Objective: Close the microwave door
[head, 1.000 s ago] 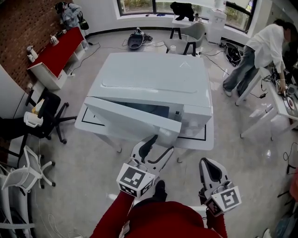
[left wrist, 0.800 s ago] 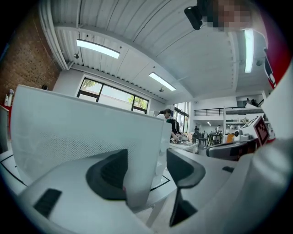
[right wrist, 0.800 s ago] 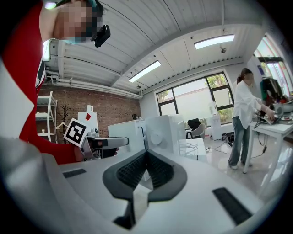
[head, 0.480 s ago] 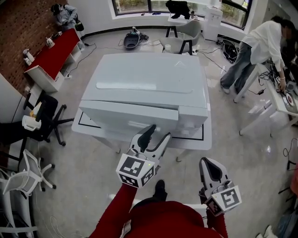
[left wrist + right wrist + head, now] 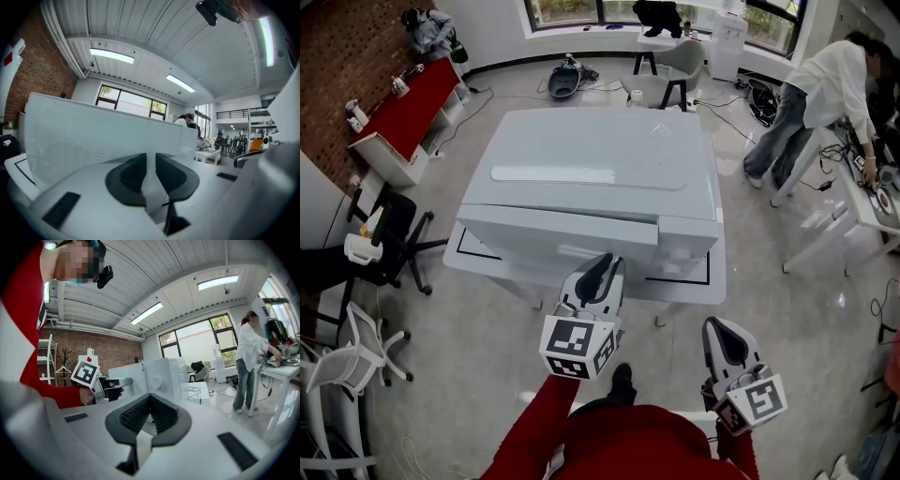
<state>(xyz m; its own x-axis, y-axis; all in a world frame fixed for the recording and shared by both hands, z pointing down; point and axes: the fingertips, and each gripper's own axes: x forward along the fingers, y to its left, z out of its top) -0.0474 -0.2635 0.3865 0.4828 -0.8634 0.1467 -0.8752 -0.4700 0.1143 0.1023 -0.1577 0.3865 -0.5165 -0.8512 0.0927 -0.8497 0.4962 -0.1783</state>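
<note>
The white microwave (image 5: 591, 169) stands on a white table (image 5: 717, 281), and its door (image 5: 558, 234) lies flush against the front. My left gripper (image 5: 602, 267) hovers just before the door's lower edge. Its jaws are closing, with a narrow gap and nothing between them. In the left gripper view the door's perforated panel (image 5: 93, 136) fills the space right ahead of the left gripper (image 5: 151, 159). My right gripper (image 5: 724, 336) hangs back at the lower right, shut and empty. The right gripper view shows the right gripper (image 5: 150, 399), the microwave (image 5: 161, 373) and the left gripper (image 5: 123, 381).
A black office chair (image 5: 389, 244) and a white chair (image 5: 356, 347) stand to the left. A red-topped cabinet (image 5: 412, 103) lines the brick wall. A person (image 5: 825, 94) bends over a table at the far right.
The microwave door has swung from partly open to flush against the front. My left gripper followed it forward and its jaws narrowed. The right gripper stayed put.
</note>
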